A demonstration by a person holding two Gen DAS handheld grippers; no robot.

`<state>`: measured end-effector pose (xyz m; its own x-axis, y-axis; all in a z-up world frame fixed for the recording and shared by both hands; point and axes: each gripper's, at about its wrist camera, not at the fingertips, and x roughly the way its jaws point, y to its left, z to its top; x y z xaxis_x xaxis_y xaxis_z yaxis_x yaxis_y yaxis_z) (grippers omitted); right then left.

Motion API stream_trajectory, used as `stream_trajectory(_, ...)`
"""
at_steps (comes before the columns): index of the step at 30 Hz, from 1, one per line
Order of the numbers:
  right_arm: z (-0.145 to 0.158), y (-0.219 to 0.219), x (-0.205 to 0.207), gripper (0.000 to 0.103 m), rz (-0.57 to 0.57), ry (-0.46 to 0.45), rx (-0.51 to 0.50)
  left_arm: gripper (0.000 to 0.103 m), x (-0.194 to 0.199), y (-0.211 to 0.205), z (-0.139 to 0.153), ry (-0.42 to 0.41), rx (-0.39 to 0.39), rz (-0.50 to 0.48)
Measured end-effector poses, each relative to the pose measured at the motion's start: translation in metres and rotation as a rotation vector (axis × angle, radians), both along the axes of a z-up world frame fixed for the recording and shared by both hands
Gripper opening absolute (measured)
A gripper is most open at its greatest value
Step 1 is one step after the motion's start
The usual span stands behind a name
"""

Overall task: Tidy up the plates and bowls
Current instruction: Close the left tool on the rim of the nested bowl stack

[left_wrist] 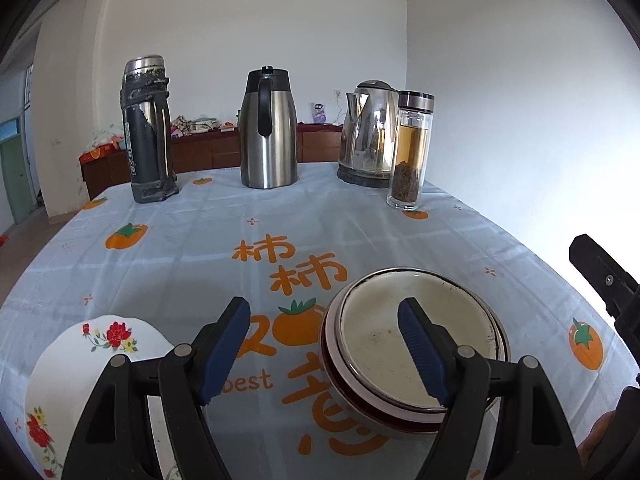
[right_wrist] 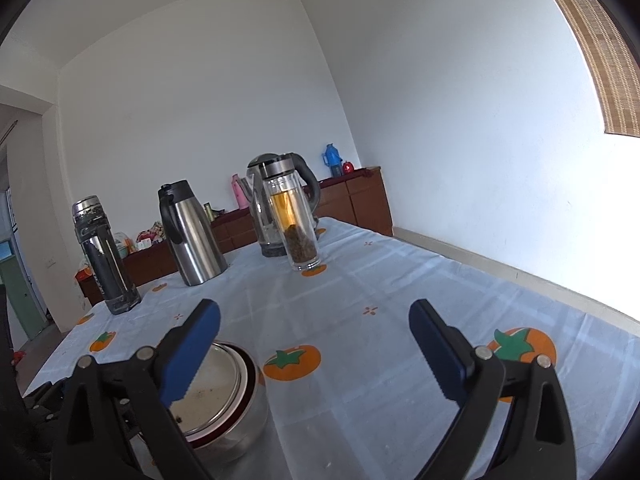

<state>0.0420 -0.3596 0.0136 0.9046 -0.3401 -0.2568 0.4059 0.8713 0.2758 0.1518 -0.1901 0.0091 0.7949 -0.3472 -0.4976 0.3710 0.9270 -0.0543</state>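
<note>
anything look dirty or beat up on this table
Yes. The top bowl of the nested stack shows dark specks and smudges inside, so it looks unwashed. The dark flask at the far left has badly worn, peeling covering. Nothing is spilled or tipped over.

low wrist views, shared bowls (left_wrist: 414, 344) (close)

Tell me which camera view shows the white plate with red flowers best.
The left wrist view: the white plate with red flowers lies at lower left, partly behind the left gripper. The right wrist view does not show it.
</note>
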Motion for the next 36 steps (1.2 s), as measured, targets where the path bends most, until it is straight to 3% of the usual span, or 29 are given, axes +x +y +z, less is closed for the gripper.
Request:
stream_trajectory(11, 0.001, -0.009, 0.002, 0.096, 0.023, -0.005, 0.041, 0.078, 0.004, 0.006, 0.002, 0.016, -0.011, 0.025)
stream_trajectory(14, -0.003, -0.007, 0.011, 0.096, 0.059, 0.04, 0.048, 0.078, 0.008, 0.006, -0.001, 0.041, -0.019, 0.029)
stream_trajectory(20, -0.018, -0.01, 0.039, 0.072, 0.17, 0.16, 0.134, 0.078, 0.014, 0.006, -0.005, 0.077, -0.053, 0.018)
stream_trajectory(28, -0.026, -0.012, 0.053, 0.071, 0.244, 0.202, 0.203, 0.078, 0.022, -0.003, -0.01, 0.105, -0.057, 0.047)
stream_trajectory(32, -0.034, -0.005, 0.063, 0.06, 0.286, 0.256, 0.223, 0.078, 0.025, -0.01, -0.013, 0.133, -0.059, 0.034)
stream_trajectory(36, -0.037, -0.005, 0.065, 0.057, 0.292, 0.271, 0.229, 0.078, 0.026, -0.014, -0.017, 0.145, -0.036, 0.043)
